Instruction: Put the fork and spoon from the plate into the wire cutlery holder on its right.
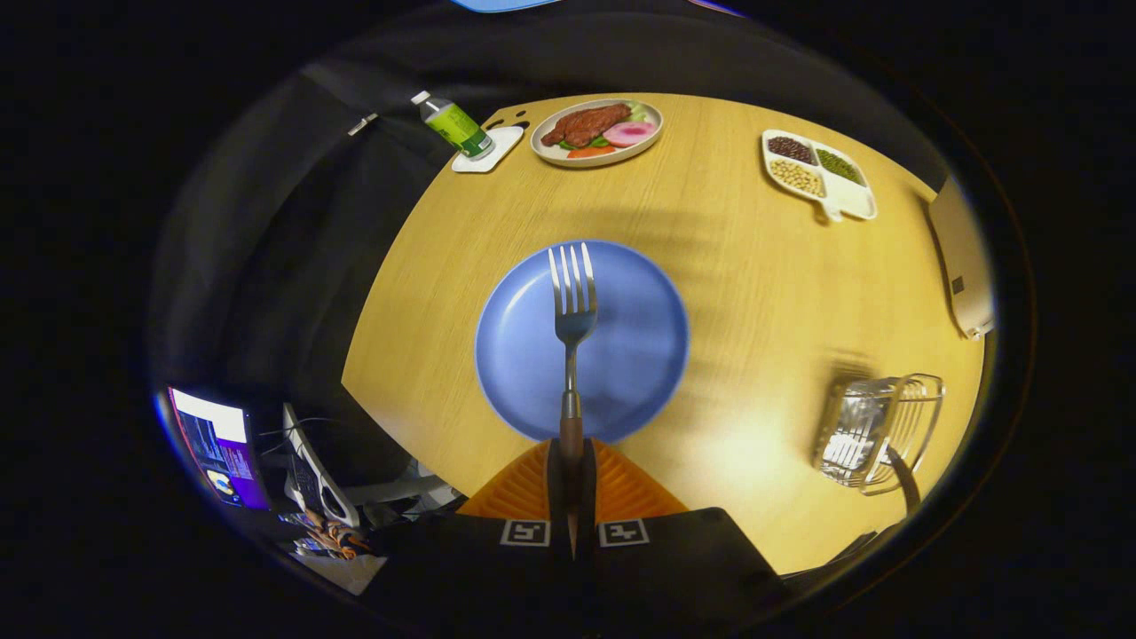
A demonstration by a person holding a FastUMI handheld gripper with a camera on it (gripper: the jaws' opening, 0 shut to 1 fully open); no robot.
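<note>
The fork (572, 306) is clamped by its handle between the two fingers of the hand-held gripper (571, 466), both fingers pressing on it. It points straight ahead of the fingers, tines away, and is seen over the blue plate (515, 355); whether the fork touches the plate cannot be told. The plate rests on the wooden surface (737, 266), just ahead of the fingers.

The wire cutlery holder (879, 430) stands on the surface to the right of the plate, well apart from it. A dark handle leans out of its near side; what it belongs to cannot be told.

Beyond the plate, at the far side of the surface:
- a plate of food (596, 131) with a brown cut and vegetable slices;
- a divided dish (816, 173) with three kinds of beans, to the right;
- a bottle (454, 124) with a green label, standing on a white coaster (488, 149), to the left. The label text is too small to read.

Two square black-and-white markers (572, 532) sit on the gripper body behind the fingers.
</note>
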